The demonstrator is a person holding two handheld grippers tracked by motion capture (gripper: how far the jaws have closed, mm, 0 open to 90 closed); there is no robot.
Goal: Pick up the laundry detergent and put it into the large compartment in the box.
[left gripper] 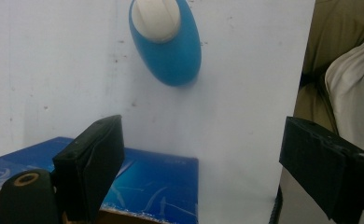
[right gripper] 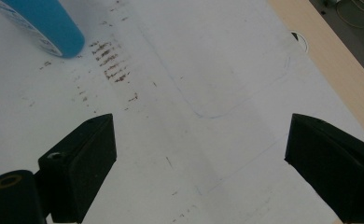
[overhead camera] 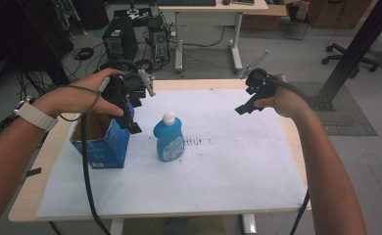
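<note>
The blue bottle (overhead camera: 169, 137) stands upright on the white sheet (overhead camera: 228, 166) that covers most of the table (overhead camera: 27, 196), left of the table's centre; it has a white cap (overhead camera: 168, 117), a flattened oval body and a pale label on the side facing the near edge. From above, in the left gripper view, the bottle (left gripper: 168, 44) reads as a blue oval with the cap (left gripper: 155, 17) at its middle. Just to its left stands an open blue box (overhead camera: 103, 142), near the left edge of the sheet and apart from the bottle by a narrow gap. The left gripper (overhead camera: 130, 115) hangs over the far right corner of the box, jaws spread wide and holding nothing. The right gripper (overhead camera: 250, 98) is held above the far right part of the sheet, well apart from the bottle, jaws likewise spread and empty; its view shows bare sheet (right gripper: 208, 70), brown smudges (right gripper: 110, 65) beside the bottle base (right gripper: 49, 28), and the wooden table edge (right gripper: 329, 56) at far right. The sheet to the right of and nearer than the bottle is open surface
</note>
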